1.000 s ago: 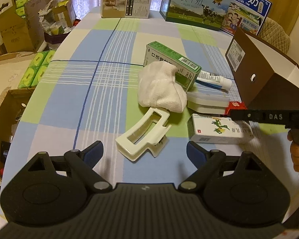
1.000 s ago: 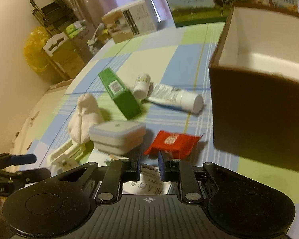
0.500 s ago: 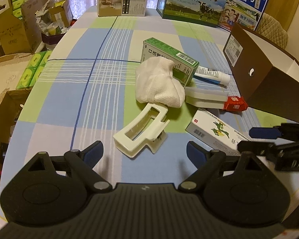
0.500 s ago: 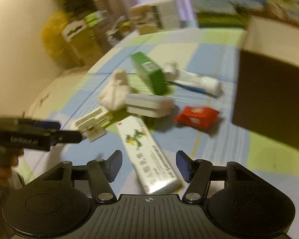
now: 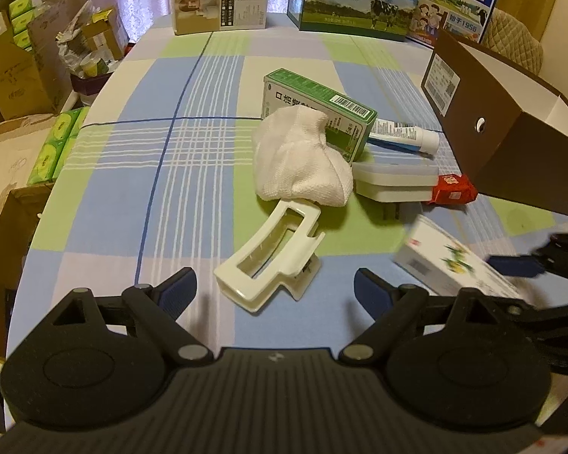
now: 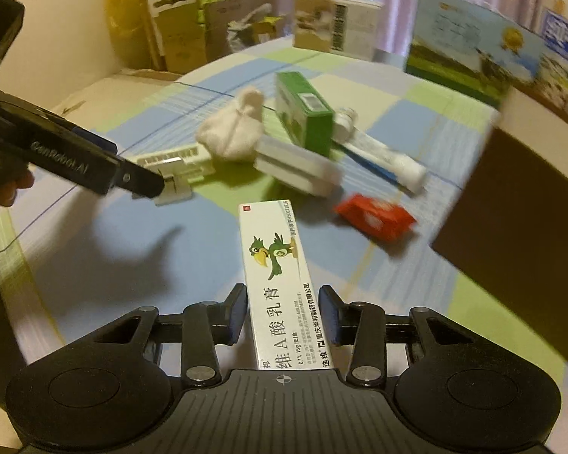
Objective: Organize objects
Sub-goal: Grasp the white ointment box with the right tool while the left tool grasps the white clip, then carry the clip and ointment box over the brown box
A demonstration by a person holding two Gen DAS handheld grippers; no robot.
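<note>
Presently the right gripper [image 6: 282, 319] straddles the ointment carton [image 6: 280, 283] lengthwise, pads not visibly touching, so close squarely on its long sides before lifting toward the brown box [image 6: 518, 196] ahead-right; the left gripper [image 5: 274, 289] hangs spread.

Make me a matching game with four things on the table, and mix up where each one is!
Things:
1. white ointment box
2. white hair clip
3. white cloth
4. red packet

Places:
A. beside the brown box
B. between the right gripper fingers
C. leaning on the green box
D. in front of the open left gripper

Pairs: 1-B, 2-D, 3-C, 4-A
</note>
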